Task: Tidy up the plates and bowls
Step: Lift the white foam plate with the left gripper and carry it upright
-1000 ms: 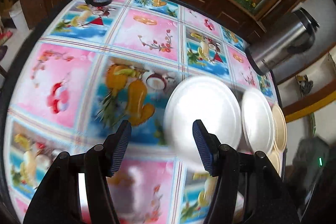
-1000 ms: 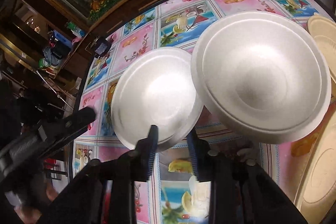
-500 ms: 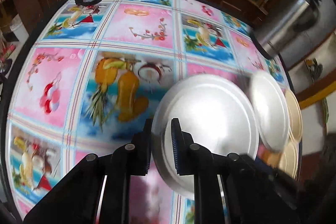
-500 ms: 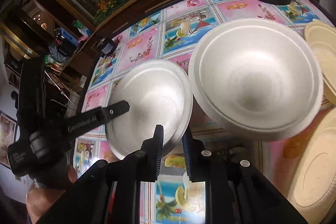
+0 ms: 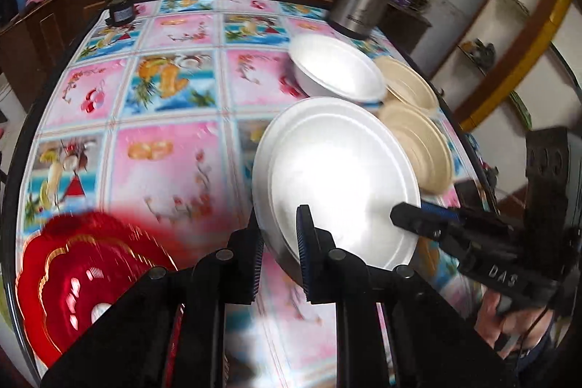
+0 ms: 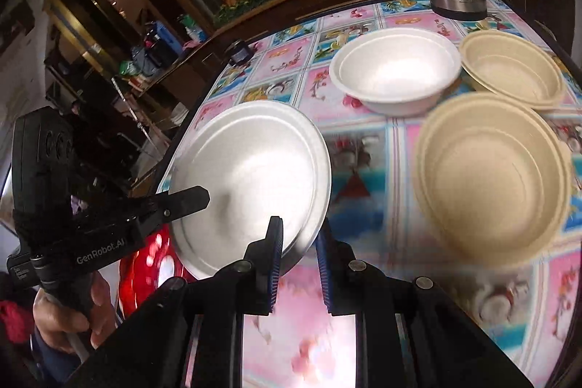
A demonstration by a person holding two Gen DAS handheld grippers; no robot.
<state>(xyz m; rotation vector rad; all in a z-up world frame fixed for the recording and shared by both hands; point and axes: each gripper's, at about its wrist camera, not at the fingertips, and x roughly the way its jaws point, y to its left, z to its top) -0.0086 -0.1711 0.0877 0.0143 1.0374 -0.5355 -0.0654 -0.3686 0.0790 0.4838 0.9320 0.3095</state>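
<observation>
Both grippers are pinching one white plate (image 5: 338,170) by its rim: the left gripper (image 5: 279,250) is clamping the near edge, the right gripper (image 6: 298,257) the opposite side. The plate is tilting above the table (image 5: 163,151), over its near edge. A white bowl (image 6: 394,75) and two beige bowls (image 6: 491,177) are sitting toward the table's far right corner, a red plate (image 5: 83,275) at the near left.

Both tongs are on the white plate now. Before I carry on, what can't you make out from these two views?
- Red plate: motion-blurred in the left view; mostly hidden behind the white plate and left tongs in the right.
- Table under the white plate: hidden in both views.
- Near beige bowl: blurred in the right view.
- Right tongs: lower finger hidden under the plate.
</observation>
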